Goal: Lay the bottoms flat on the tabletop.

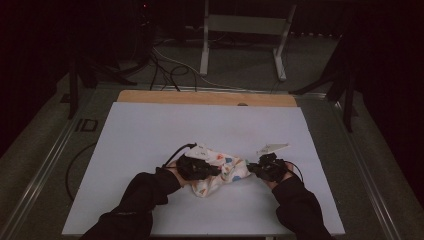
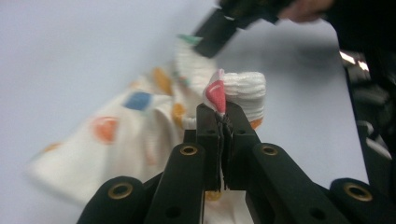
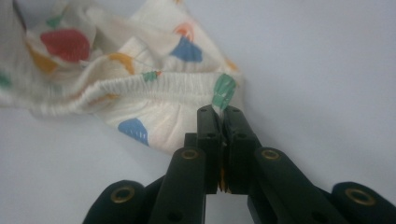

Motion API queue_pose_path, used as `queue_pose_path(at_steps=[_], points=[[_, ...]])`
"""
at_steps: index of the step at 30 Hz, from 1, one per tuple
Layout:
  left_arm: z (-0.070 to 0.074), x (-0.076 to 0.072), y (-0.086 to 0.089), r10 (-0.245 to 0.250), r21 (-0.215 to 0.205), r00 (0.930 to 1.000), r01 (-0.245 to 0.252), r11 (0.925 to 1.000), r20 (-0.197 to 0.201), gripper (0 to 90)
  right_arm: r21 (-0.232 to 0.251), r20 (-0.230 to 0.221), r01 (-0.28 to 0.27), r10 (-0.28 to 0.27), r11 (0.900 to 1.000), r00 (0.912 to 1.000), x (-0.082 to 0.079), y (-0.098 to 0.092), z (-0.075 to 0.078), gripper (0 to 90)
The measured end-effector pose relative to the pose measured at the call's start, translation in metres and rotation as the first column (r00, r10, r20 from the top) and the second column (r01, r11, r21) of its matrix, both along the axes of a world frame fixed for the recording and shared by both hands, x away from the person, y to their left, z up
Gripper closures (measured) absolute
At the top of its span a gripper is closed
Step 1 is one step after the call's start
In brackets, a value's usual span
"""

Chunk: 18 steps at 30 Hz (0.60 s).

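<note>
Cotton garment (image 1: 223, 170) pinched at both ends.
Left tongs (image 1: 216, 170) and right tongs (image 1: 251, 170) clamp its waistband; long axis spans between them across desk (image 1: 150, 135).

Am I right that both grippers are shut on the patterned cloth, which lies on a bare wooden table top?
Not quite: the table top under the patterned cloth is white, as the high view shows; wood shows only along its far edge. The left gripper and right gripper are indeed both shut on the cloth.
</note>
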<state>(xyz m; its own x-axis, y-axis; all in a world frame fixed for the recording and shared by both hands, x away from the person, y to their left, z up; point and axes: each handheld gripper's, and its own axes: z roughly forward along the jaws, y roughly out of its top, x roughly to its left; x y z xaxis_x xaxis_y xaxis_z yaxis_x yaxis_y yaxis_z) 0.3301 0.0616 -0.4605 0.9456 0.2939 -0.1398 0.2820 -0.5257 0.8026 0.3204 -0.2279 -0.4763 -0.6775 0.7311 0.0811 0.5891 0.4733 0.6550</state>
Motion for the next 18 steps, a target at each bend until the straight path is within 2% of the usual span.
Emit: queue_pose_path(at_steps=[3, 6, 8, 11, 13, 14, 15, 16, 17, 18], points=[[0.006, 0.009, 0.016, 0.064, -0.023, 0.9979, -0.064, 0.9977, 0.003, 88.0, 0.012, 0.020, 0.007, -0.007, 1.000, 0.9998, 0.003, -0.003, 0.006, 87.1], [0.013, 0.014, 0.031, 0.126, -0.048, 0.9920, -0.125, 0.9909, 0.009, 87.9, 0.038, 0.036, 0.017, -0.018, 0.999, 0.9992, 0.005, -0.004, 0.012, 87.1], [0.019, 0.017, 0.040, 0.160, -0.057, 0.9867, -0.158, 0.9857, 0.029, 87.9, 0.055, 0.048, 0.017, -0.019, 0.998, 0.9986, 0.007, -0.006, 0.017, 87.2], [0.028, 0.018, 0.050, 0.201, -0.077, 0.9784, -0.196, 0.9775, 0.051, 87.9, 0.093, 0.068, 0.019, -0.026, 0.995, 0.9973, 0.012, -0.010, 0.028, 87.2], [0.034, 0.021, 0.057, 0.201, -0.112, 0.9793, -0.197, 0.9739, 0.024, 87.9, 0.130, 0.081, 0.012, -0.022, 0.991, 0.9965, 0.016, -0.010, 0.038, 87.3], [0.037, 0.022, 0.059, 0.211, -0.128, 0.9769, -0.205, 0.9704, 0.033, 87.9, 0.149, 0.086, 0.011, -0.024, 0.989, 0.9960, 0.017, -0.010, 0.044, 87.3], [0.037, 0.022, 0.059, 0.211, -0.128, 0.9769, -0.205, 0.9704, 0.033, 87.8, 0.149, 0.086, 0.011, -0.024, 0.989, 0.9960, 0.017, -0.010, 0.044, 87.3], [0.041, 0.025, 0.063, 0.236, -0.146, 0.9708, -0.227, 0.9628, 0.044, 87.8, 0.167, 0.102, 0.006, -0.023, 0.986, 0.9945, 0.019, -0.009, 0.050, 87.4], [0.043, 0.027, 0.064, 0.260, -0.140, 0.9639, -0.250, 0.9581, 0.058, 87.8, 0.195, 0.122, 0.000, -0.024, 0.981, 0.9922, 0.022, -0.008, 0.061, 87.4], [0.044, 0.031, 0.065, 0.304, -0.116, 0.9491, -0.294, 0.9488, 0.082, 87.8, 0.211, 0.128, -0.004, -0.024, 0.978, 0.9915, 0.025, -0.007, 0.064, 87.4]])
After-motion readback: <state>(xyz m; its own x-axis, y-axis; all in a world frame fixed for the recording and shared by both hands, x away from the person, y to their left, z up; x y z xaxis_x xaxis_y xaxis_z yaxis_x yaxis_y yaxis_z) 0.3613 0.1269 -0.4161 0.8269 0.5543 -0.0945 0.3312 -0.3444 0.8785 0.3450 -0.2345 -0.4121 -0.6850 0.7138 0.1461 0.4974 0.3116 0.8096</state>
